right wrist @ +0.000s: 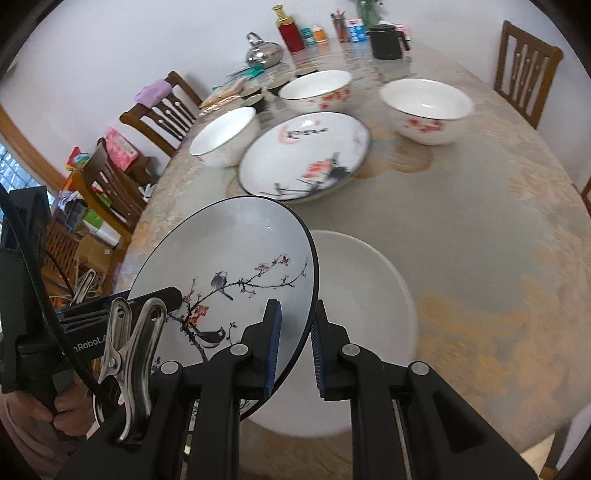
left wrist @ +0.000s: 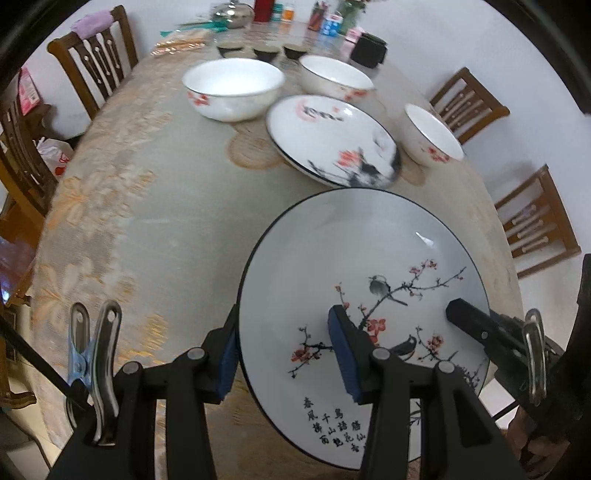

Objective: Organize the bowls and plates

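A bird-and-blossom plate [left wrist: 369, 258] hangs tilted above the table, held from both sides. My left gripper [left wrist: 284, 317] is shut on its left rim, one pad outside and one on the painted face. My right gripper [right wrist: 295, 308] is shut on the opposite rim of the plate [right wrist: 229, 251]; its finger [left wrist: 465, 317] shows in the left wrist view. Under it lies a plain white plate [right wrist: 369, 295]. Farther back a second painted plate [left wrist: 332, 136] rests on the table, with three white red-flowered bowls [left wrist: 232, 88], [left wrist: 336, 77], [left wrist: 432, 133] around it.
Small dark cups [left wrist: 266, 51], a steel kettle [right wrist: 264, 51], a red bottle [right wrist: 291, 33] and a black mug [right wrist: 386, 40] crowd the far end of the table [left wrist: 166, 221]. Wooden chairs [left wrist: 96, 55], [left wrist: 535, 221] line both sides.
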`<state>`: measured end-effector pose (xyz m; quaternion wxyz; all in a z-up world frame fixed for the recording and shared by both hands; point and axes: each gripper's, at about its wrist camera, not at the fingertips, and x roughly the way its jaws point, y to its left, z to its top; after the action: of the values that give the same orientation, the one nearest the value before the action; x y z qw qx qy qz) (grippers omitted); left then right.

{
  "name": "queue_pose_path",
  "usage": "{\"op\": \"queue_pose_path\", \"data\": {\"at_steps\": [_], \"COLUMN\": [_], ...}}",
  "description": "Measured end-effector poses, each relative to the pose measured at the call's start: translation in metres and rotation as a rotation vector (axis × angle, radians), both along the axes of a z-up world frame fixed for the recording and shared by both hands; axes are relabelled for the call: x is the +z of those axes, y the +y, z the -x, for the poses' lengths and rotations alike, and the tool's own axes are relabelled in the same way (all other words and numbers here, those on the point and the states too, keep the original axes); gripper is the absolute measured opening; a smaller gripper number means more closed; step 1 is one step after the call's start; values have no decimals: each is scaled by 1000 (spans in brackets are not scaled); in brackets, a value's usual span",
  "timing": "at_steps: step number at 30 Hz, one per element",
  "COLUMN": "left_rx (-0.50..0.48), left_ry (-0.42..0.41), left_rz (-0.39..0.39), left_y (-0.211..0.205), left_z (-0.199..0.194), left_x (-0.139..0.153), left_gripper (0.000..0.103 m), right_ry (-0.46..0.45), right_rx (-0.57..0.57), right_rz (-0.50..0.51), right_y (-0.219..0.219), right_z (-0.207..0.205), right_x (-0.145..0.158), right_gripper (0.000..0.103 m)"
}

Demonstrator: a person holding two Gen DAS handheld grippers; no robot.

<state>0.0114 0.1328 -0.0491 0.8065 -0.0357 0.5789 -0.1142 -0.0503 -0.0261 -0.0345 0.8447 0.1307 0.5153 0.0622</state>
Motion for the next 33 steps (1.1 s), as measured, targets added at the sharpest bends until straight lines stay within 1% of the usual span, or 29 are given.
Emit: {"op": "queue_pose_path", "data": {"at_steps": [4, 7, 14, 23, 33], "left_rx": [-28, -35, -49, -54, -54], "left_ry": [8, 35, 77, 110, 119], "left_rz": [-3, 0, -1, -19, -15], "left_y": [-21, -34, -49, -58, -53], "left_z": [9, 14, 21, 15, 11], "left_x": [-6, -13, -25, -38, -40], "left_gripper": [48, 48, 48, 48, 48], "right_ry": [15, 30, 69, 106, 103], "right_rx": [-34, -56, -80, -86, -88], "right_rz": [-3, -4, 15, 14, 27], "right_y": [-19, -31, -45, -51, -48], "right_z": [13, 20, 27, 27, 20], "right_x": [-3, -7, -18, -29, -33], "right_gripper": [18, 18, 18, 18, 18]}}
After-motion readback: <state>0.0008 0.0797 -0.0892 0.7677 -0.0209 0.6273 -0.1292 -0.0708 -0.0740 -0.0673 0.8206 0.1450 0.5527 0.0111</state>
